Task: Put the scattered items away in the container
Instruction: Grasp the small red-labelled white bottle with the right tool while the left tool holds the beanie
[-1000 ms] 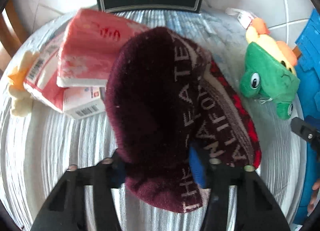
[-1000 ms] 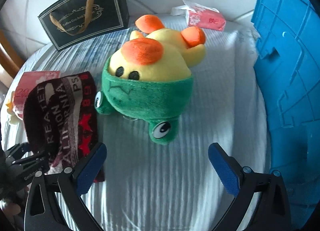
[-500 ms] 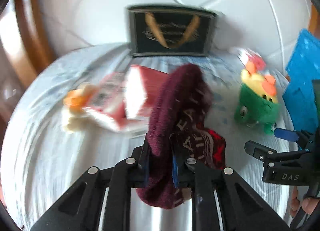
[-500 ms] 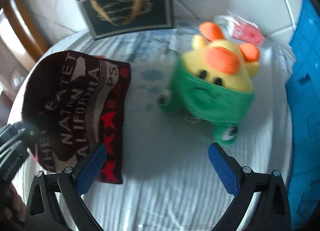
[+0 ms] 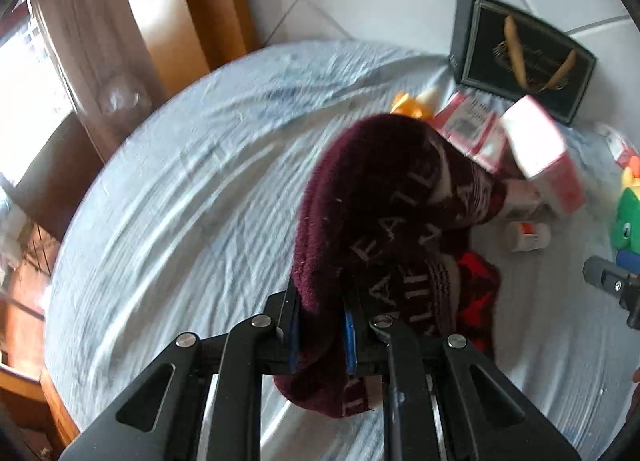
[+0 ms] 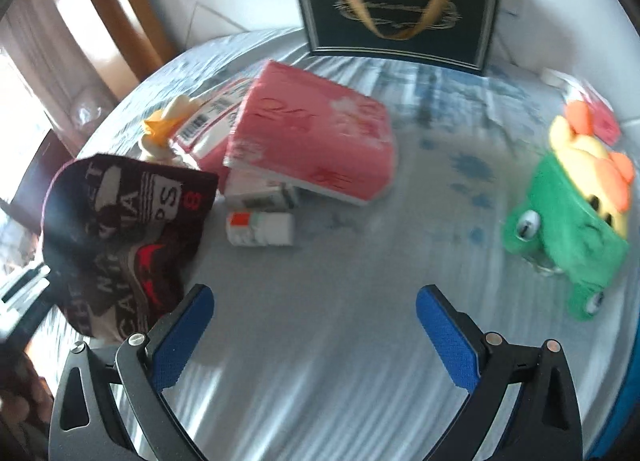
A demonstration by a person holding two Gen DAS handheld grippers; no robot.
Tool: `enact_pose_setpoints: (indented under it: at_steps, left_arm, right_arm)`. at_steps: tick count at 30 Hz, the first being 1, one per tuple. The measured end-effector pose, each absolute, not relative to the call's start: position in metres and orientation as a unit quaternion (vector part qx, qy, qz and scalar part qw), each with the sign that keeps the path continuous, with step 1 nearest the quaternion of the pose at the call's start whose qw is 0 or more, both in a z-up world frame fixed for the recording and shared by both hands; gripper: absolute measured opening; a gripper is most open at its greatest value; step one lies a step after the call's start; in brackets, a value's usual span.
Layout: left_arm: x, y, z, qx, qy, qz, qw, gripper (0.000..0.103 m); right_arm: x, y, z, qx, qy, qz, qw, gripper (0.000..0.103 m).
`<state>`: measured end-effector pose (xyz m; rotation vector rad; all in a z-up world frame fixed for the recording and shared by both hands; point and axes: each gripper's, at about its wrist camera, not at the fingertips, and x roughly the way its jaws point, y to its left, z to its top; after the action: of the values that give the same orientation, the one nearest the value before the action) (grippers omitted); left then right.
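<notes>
Hat (image 5: 372,229) now hung clamped in my left gripper (image 5: 320,333), lifted off the table (image 5: 168,197) since a second ago, while my right gripper (image 6: 312,325) stayed released and empty, container still to reach.

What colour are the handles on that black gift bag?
Gold; the gift bag handles show best in the right wrist view.
</notes>
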<state>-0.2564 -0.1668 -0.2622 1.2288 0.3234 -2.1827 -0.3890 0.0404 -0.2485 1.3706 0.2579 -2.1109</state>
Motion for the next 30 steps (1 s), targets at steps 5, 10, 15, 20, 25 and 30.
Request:
enact_pose_setpoints:
  at_steps: [5,10,15,20,25,30]
  left_arm:
    - [-0.276,-0.174,-0.282,0.471,0.144,-0.821,0.290,0.016]
    - [-0.292,-0.178,-0.292,0.472,0.150,-0.825,0.272,0.016]
    - [-0.297,-0.178,-0.294,0.473,0.152,-0.827,0.265,0.016]
    - [-0.294,-0.180,-0.289,0.472,0.154,-0.829,0.259,0.016]
    - [-0.285,-0.173,-0.266,0.456,0.152,-0.841,0.247,0.016]
    - [-0.267,-0.143,-0.208,0.409,0.128,-0.876,0.220,0.015]
  right_arm:
    - [-0.394,0.011,-0.262,0.516,0.111,-0.790,0.312,0.103]
    - [-0.400,-0.005,-0.277,0.519,0.119,-0.790,0.306,0.095]
    - [-0.409,-0.016,-0.291,0.526,0.120,-0.788,0.297,0.084]
    - [-0.404,-0.024,-0.298,0.518,0.140,-0.793,0.291,0.051]
    - [-0.388,-0.018,-0.275,0.497,0.136,-0.800,0.308,0.051]
    - [-0.356,0.000,-0.228,0.464,0.125,-0.815,0.324,0.051]
